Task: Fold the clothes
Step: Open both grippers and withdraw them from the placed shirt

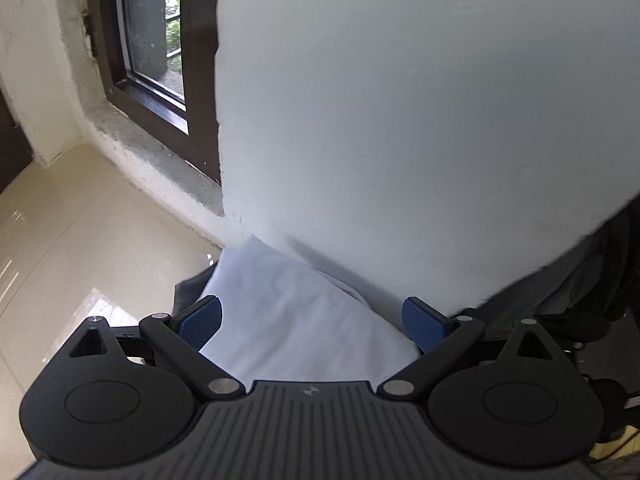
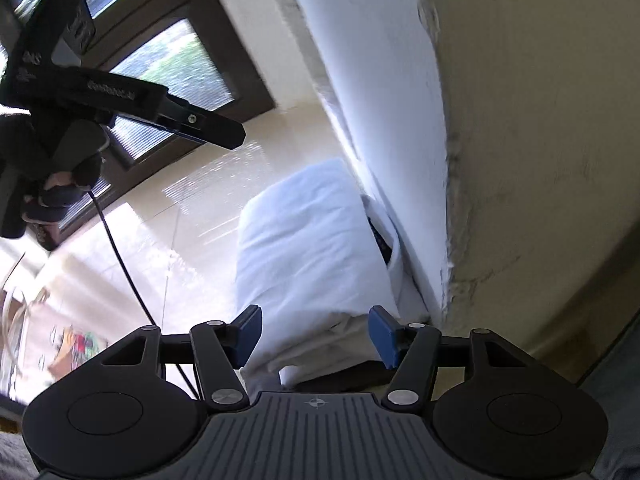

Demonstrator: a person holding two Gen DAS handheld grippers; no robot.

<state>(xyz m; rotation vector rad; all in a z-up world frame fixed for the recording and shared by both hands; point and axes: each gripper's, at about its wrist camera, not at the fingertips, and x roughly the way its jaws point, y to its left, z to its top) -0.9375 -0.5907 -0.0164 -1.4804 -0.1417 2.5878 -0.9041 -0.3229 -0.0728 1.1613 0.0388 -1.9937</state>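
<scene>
A folded white garment [image 1: 296, 312] lies on top of a small pile against the foot of the wall. My left gripper [image 1: 312, 320] hangs above it, jaws wide open, nothing between the blue pads [image 1: 200, 320]. In the right wrist view the same white garment [image 2: 312, 240] rests on a beige piece [image 2: 320, 354] and a dark one [image 2: 352, 376]. My right gripper [image 2: 316, 334] is open above the pile's near end, and its pads touch no cloth. The left gripper [image 2: 216, 132] shows at upper left, held by a gloved hand [image 2: 68, 184].
A white wall [image 1: 400, 120] rises right behind the pile, with a dark-framed window [image 1: 160, 60] to its left. Glossy cream floor tiles [image 1: 80, 240] stretch out on the left. Dark fabric [image 1: 580, 280] hangs at the right edge. A black cable [image 2: 120, 256] trails from the left gripper.
</scene>
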